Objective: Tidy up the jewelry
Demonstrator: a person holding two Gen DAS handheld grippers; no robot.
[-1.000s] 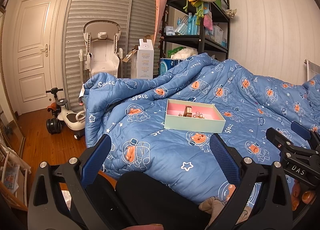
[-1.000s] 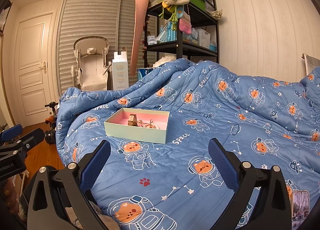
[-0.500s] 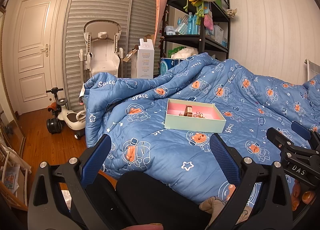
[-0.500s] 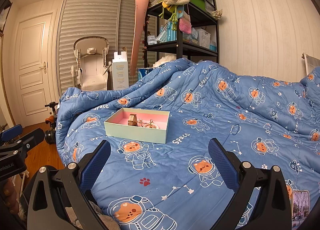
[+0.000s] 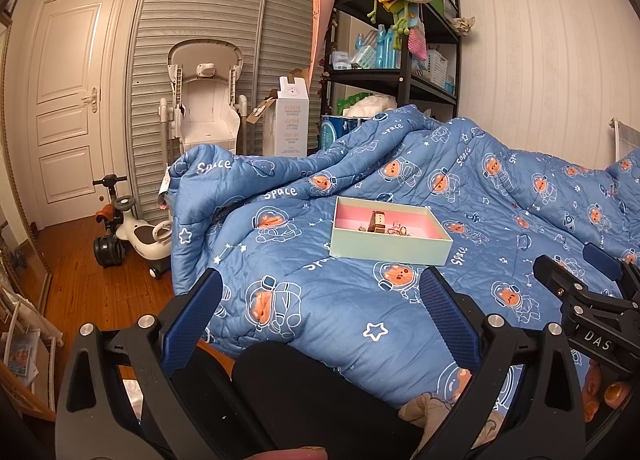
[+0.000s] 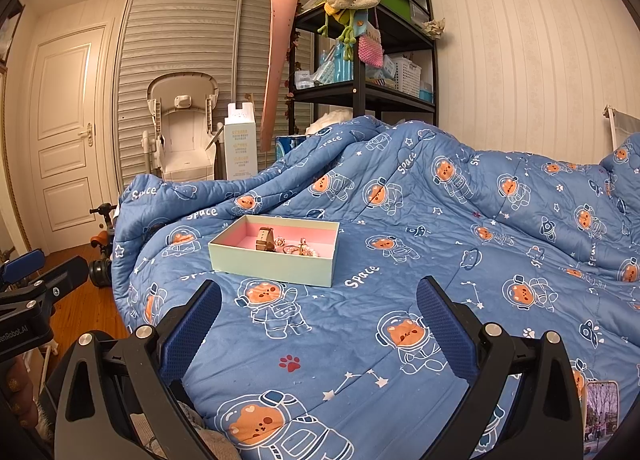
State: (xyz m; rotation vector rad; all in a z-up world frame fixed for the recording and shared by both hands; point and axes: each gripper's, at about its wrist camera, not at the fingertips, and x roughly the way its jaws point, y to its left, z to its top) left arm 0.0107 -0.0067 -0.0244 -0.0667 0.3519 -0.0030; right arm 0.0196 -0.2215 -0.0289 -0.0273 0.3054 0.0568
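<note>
A shallow pale green box (image 5: pixel 390 247) with a pink inside sits on the blue space-print quilt (image 5: pixel 340 300); it also shows in the right wrist view (image 6: pixel 272 262). Inside lie a brown watch (image 6: pixel 265 239) and several small jewelry pieces (image 6: pixel 300 248); the watch also shows in the left wrist view (image 5: pixel 376 221). My left gripper (image 5: pixel 320 304) is open and empty, well short of the box. My right gripper (image 6: pixel 319 308) is open and empty, also short of the box. Each gripper shows at the edge of the other's view.
The quilt is bunched high behind the box (image 6: pixel 380 147). A black shelf unit (image 6: pixel 360 59) stands behind the bed. A white baby chair (image 5: pixel 206 107), a tall white carton (image 5: pixel 292 119) and a ride-on toy (image 5: pixel 128 232) stand left on the wooden floor. A phone (image 6: pixel 600 412) lies bottom right.
</note>
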